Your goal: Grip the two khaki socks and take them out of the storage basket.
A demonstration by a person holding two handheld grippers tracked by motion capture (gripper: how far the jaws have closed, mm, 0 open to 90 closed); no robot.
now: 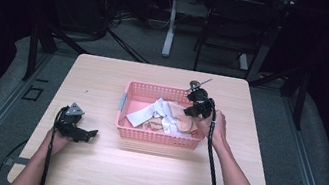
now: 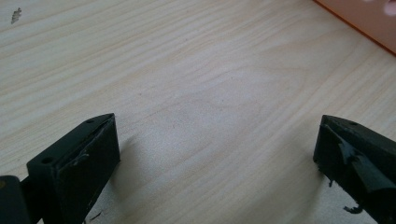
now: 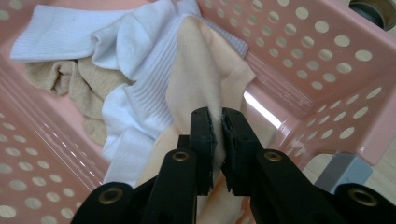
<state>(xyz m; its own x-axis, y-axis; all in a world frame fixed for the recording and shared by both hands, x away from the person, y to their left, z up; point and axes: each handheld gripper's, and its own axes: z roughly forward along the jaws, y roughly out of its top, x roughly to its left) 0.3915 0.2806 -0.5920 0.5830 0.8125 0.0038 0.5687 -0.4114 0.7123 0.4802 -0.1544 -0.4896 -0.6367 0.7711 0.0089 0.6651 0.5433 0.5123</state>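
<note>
right tongs: in pink basket on socks | left tongs: over bare table

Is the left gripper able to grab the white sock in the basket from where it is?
Probably not yet: the left gripper sits open on the table, outside the pink basket. The white sock lies uncovered, beyond that wall.

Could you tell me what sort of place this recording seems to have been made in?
Probably a lab or workshop set up for recording. A bare wooden table stands alone on grey floor, dark curtains close off both sides, and loose cables and table legs crowd the back. On it sits a pink basket of socks.
</note>
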